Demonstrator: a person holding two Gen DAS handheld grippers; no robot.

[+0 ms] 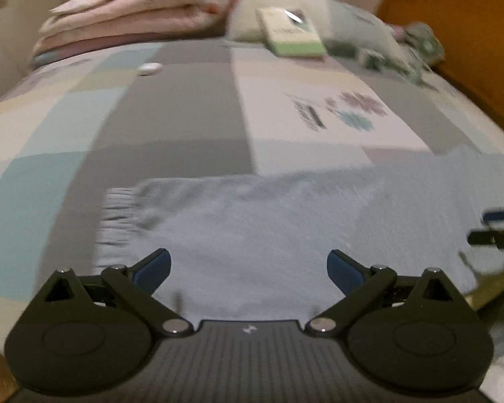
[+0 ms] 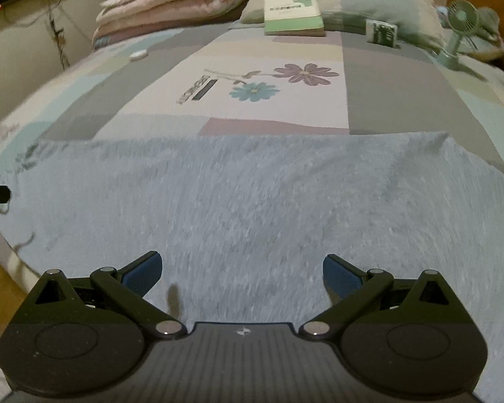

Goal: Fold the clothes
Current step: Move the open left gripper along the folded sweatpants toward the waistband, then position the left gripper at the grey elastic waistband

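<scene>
Left gripper (image 1: 248, 268) jaws apart; scarf (image 1: 252, 221) flat

Dim, motion-blurred, fisheye-bowed edges

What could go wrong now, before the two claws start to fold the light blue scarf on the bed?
1. Both the left claw and the right claw are open above the fluffy light blue scarf; a grasp might also catch the patchwork bed cover under it.
2. The fringed end may fold unevenly.
</scene>
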